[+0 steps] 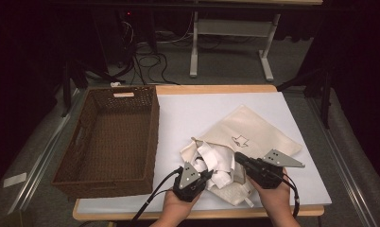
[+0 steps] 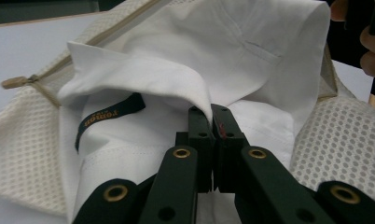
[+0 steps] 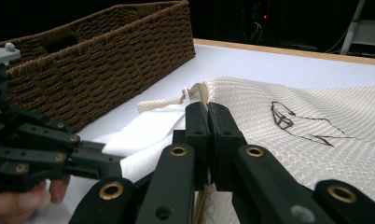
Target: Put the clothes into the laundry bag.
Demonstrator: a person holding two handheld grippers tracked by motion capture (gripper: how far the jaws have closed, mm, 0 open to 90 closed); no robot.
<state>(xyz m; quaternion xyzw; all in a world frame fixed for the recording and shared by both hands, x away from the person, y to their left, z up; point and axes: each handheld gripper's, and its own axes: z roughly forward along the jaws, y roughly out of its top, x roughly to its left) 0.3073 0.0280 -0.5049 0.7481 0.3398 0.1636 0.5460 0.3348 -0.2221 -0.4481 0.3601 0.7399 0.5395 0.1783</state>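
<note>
A cream mesh laundry bag (image 1: pixel 261 127) with a small dark drawing lies on the white table top, its open mouth toward me. A white shirt (image 1: pixel 216 163) spills from that mouth. In the left gripper view the shirt's collar (image 2: pixel 176 74) runs down into my left gripper (image 2: pixel 211 112), whose jaws are shut on the collar's edge. A black neck label (image 2: pixel 106 116) shows inside the collar. My right gripper (image 3: pixel 206 107) is shut on the bag's rim, with the bag's mesh (image 3: pixel 316 154) spreading to its right. Both grippers sit near the table's front edge, left gripper (image 1: pixel 208 174) and right gripper (image 1: pixel 237 157).
A large brown wicker basket (image 1: pixel 152 118) stands on the left of the table, close beside the shirt. The bag's zipper pull (image 2: pixel 17 82) lies to the left of the collar. Bare white table top (image 1: pixel 193 109) stretches behind the bag.
</note>
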